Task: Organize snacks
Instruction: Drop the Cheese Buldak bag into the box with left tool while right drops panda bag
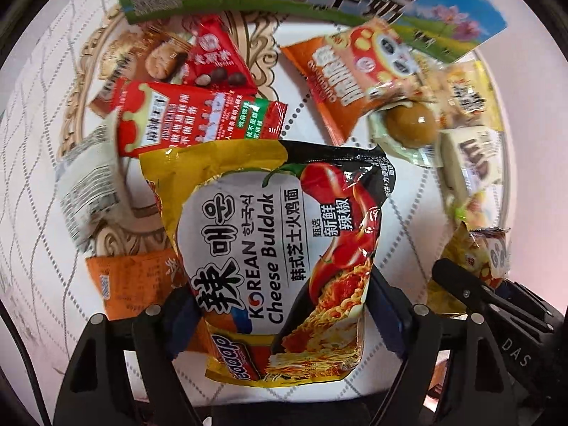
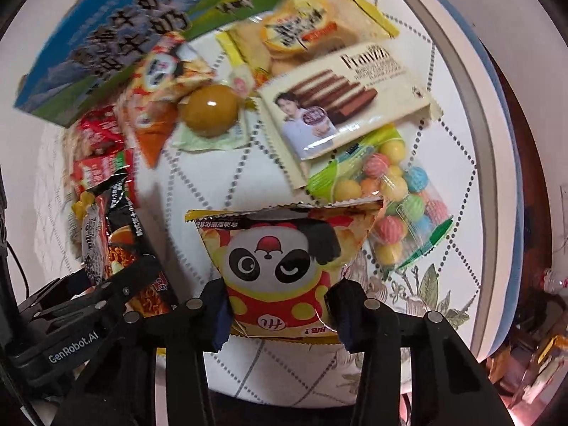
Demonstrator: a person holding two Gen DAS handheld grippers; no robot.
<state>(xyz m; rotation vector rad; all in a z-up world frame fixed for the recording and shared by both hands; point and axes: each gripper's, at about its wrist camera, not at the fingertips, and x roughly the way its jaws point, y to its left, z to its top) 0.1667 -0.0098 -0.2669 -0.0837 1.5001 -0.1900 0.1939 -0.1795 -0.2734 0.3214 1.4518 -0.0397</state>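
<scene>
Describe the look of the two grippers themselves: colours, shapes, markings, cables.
Both are matte black with angular strut-like linkages and round silver pivot pins. The left gripper has dark blue pads on its fingertips; the right gripper has the same. Seen from the other side's camera, the left body carries white "GenRobot.AI" lettering, the right "DAS". A thin black cable runs near the left one.

The round bench wears a white cloth with dotted diamond lines and a floral print near its rim. Directly on it lie a blue-and-green milk carton, an orange panda snack bag, a wrapped brown egg, a cream wafer pack, a bag of coloured candy balls and rice-cracker packs. Across the cloth sit red packets and an orange packet, partly overlapping one another.
</scene>
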